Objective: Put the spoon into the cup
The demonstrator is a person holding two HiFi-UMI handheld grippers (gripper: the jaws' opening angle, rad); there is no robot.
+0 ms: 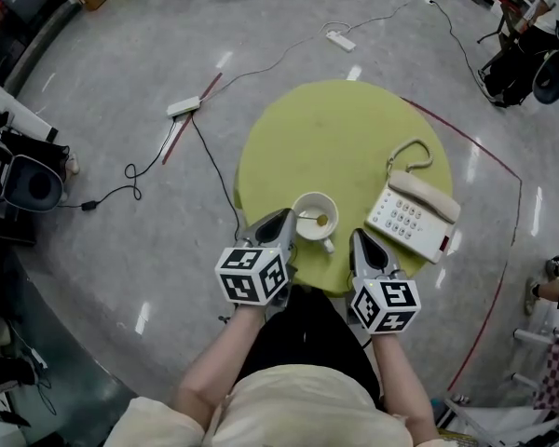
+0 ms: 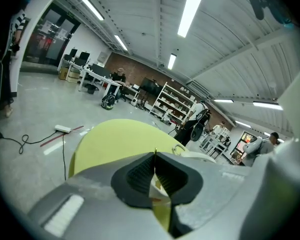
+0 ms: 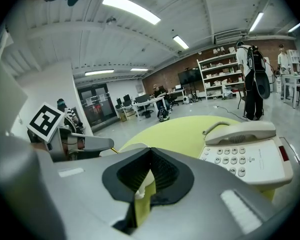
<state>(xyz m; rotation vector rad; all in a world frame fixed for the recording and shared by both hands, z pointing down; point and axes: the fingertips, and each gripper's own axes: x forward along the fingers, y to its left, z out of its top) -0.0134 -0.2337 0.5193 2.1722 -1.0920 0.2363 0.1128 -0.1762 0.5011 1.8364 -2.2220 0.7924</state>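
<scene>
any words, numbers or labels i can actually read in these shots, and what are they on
No text reads clearly in any view.
White push-button telephone: the key markings are too small to read.
Small red patch on the telephone: too small to read.
Black-and-white marker cubes: square patterns only, no words or numbers.
Background shelves and doors: nothing legible.

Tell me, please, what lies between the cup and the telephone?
Only bare table lies between the cup and the telephone, as the head view shows.
</scene>
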